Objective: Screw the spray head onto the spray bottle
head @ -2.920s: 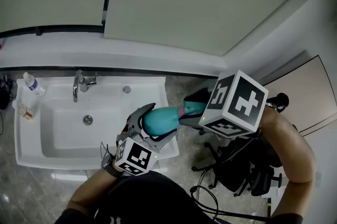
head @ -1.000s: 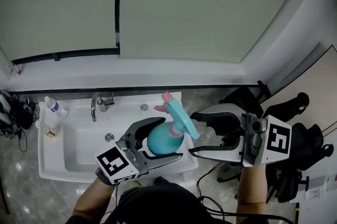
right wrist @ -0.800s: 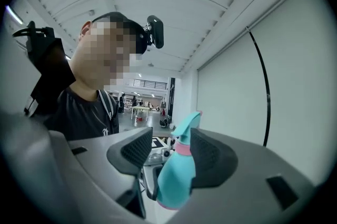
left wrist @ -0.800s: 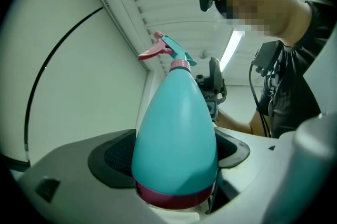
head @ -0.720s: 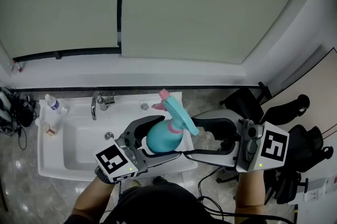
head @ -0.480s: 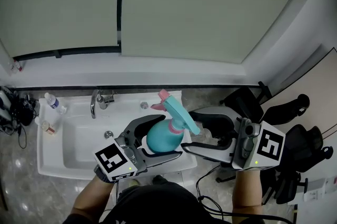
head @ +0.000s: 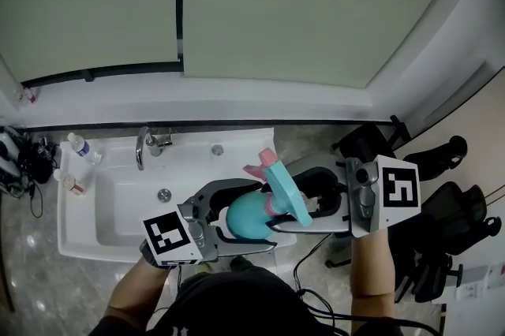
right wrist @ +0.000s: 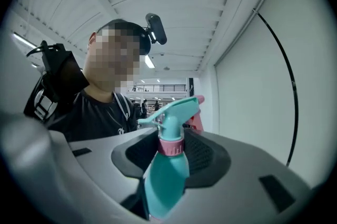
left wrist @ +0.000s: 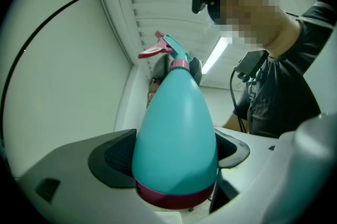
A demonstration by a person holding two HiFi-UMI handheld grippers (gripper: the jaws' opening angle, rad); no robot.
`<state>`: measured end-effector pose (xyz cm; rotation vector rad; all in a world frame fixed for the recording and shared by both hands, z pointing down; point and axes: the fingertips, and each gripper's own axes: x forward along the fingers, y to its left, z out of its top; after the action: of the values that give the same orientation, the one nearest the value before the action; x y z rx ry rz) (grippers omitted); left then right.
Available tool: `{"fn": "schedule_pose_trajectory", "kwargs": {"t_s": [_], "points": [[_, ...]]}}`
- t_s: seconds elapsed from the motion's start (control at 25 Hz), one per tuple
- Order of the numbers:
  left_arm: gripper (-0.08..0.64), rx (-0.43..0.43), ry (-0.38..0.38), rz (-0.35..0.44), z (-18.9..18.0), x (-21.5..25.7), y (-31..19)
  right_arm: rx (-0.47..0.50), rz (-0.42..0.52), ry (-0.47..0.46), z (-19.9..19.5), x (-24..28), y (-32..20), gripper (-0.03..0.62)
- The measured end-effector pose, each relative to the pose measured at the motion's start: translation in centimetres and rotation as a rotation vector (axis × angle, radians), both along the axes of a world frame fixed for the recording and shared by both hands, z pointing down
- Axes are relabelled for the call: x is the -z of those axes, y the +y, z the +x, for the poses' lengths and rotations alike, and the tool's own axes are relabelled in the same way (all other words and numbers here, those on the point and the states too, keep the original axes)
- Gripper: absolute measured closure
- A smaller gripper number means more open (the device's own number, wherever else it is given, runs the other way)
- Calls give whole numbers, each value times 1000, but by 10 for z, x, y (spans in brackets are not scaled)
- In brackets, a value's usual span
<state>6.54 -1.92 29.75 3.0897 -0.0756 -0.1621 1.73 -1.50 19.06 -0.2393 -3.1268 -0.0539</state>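
Observation:
A teal spray bottle with a maroon base lies tilted in front of me, held up above the sink's right end. My left gripper is shut on its wide body, and in the left gripper view both pads press the bottle. The teal spray head with its pink trigger sits on the neck. My right gripper reaches in from the right. Its jaws are closing around the pink collar below the spray head. The collar sits between the pads, and I see no firm squeeze on it.
A white sink with a chrome faucet lies below left, a small bottle on its rim. Black office chairs and cables stand on the floor to the right. A ledge and wall run behind.
My right gripper has moved left from beside the bottle until its jaws straddle the spray head's collar, and the jaws have narrowed. The bottle has shifted slightly right and lower in the left gripper.

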Motion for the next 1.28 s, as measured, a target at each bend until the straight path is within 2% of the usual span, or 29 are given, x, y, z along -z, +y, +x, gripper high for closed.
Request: {"fn": "schedule_pose_trajectory", "kwargs": {"t_s": [0.04,0.12,0.28,0.56,0.68,0.76,0.84,0.96,1.12,1.28], "points": [[143,16,-4,9,-1,-1,-2,-17,9,1,-1,0,0,440],[143,82,-27,31,-3,-3,-11,-88,19,12,-3,-2,-6,440],[143,269,-85,52,-7,-11,-36,-322,31,46,0,-10,-32,442],[143,604,-112,32,-14,-31,-80,-770,-104,92,13,-43,-84,442],[144,724,-159,49,-14,-44,-95,-907,-152,101,19,-56,-100,442],[144,773,-194,58,-13,-51,-101,-969,-195,97,25,-64,-108,442],[143,771,-209,47,-10,-58,-103,-1007,-229,89,29,-70,-113,442],[144,695,-191,8,-5,-62,-99,-1006,-241,81,31,-74,-112,442],[143,581,-120,-72,-4,-54,-93,-918,-241,84,30,-64,-96,440],[143,447,-72,-91,-6,-37,-81,-775,-213,23,41,-40,-71,440]]}}
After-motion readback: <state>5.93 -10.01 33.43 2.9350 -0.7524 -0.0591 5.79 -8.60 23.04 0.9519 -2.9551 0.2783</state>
